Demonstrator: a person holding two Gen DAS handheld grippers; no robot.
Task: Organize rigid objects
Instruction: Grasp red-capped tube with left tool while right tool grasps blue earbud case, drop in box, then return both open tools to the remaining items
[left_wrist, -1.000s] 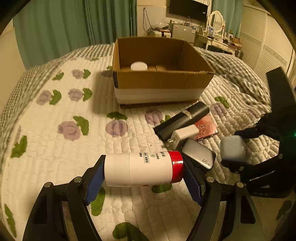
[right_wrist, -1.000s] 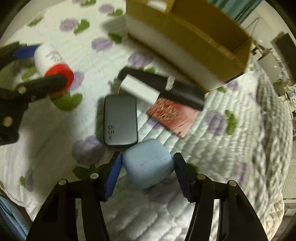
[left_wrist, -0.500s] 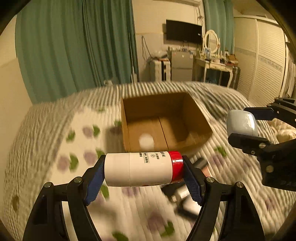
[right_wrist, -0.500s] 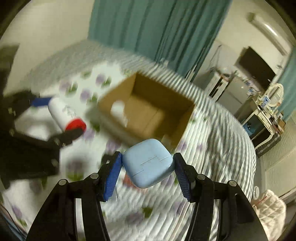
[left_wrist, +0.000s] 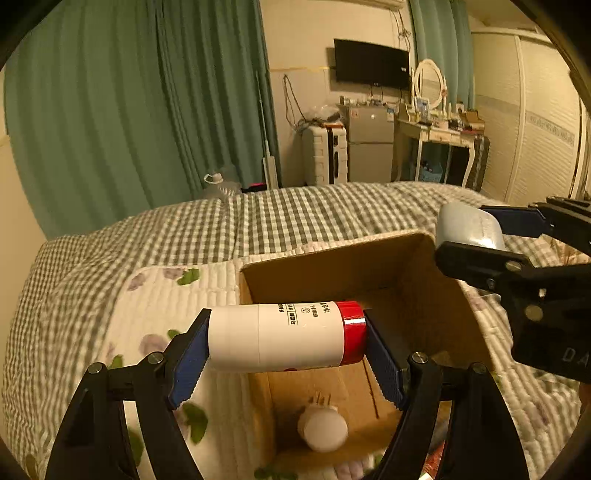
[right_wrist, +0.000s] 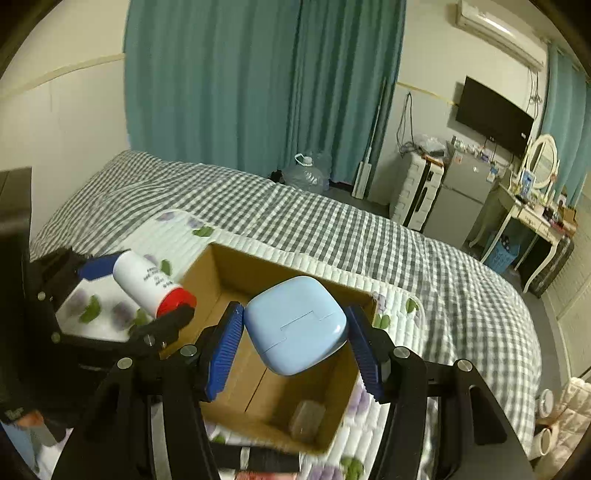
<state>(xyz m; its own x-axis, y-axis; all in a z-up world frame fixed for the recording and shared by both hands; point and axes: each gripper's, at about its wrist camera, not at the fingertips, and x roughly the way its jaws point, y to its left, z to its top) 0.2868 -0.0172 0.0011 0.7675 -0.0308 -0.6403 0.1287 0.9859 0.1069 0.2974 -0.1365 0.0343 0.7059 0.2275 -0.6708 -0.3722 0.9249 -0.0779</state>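
Hand-held grippers tilted down over box (left_wrist: 332, 266), left (left_wrist: 286, 341) clamping bottle (left_wrist: 273, 338), right (right_wrist: 295, 326) clamping case (right_wrist: 295, 325)

A lived-in home bedroom. Just below the hand-held grippers lies a bed (right_wrist: 332, 229) with a grey checked cover and a quilted floral pad (left_wrist: 166, 295). Beyond them, teal curtains (left_wrist: 129, 110) hang floor-length. Farther off to the right stand a wall-mounted television (left_wrist: 371, 66), a small fridge (left_wrist: 369, 147), a dressing table (left_wrist: 436, 129) with an oval mirror (left_wrist: 428, 83), and a wardrobe (left_wrist: 535, 129).
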